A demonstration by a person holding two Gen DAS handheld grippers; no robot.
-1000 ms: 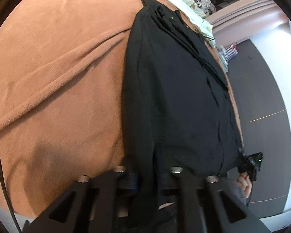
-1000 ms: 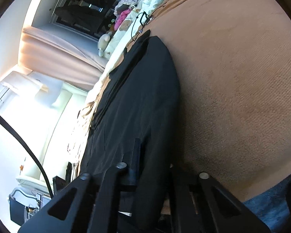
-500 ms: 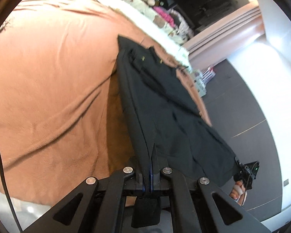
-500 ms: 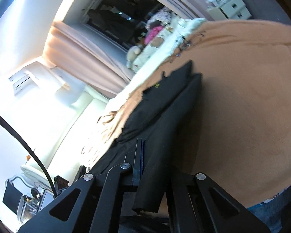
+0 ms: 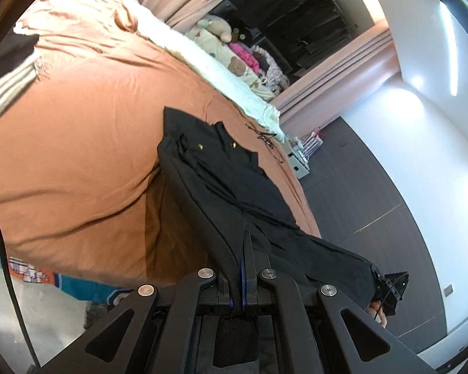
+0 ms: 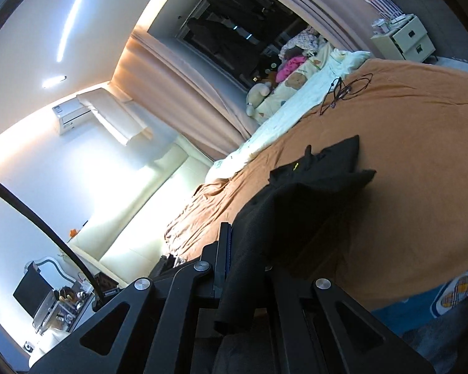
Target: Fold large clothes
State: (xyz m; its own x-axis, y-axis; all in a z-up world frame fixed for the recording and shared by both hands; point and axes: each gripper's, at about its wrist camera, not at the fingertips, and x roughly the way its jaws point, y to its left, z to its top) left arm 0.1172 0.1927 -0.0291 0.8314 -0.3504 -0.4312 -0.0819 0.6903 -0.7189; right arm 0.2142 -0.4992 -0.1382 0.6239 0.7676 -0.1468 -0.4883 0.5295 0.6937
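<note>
- Tools, nearest: left tool (image 5: 242, 275) pressed together on hem corner of black garment (image 5: 234, 187); right tool (image 6: 245, 268) pinching opposite hem corner, cloth draped over its fingers.
- Garment: near end lifted off, collar end w/ gold buttons lying on orange bed cover (image 5: 78, 143). Soft, limp, prob. fairly heavy; sags btwn grips. Best held at corners/hem, as now.
- Pose: both tools aimed along bed toward collar, slightly downward; hands apart, hem spanning them.
- Far: black cable (image 6: 343, 88) on cover, pillows beyond.
</note>
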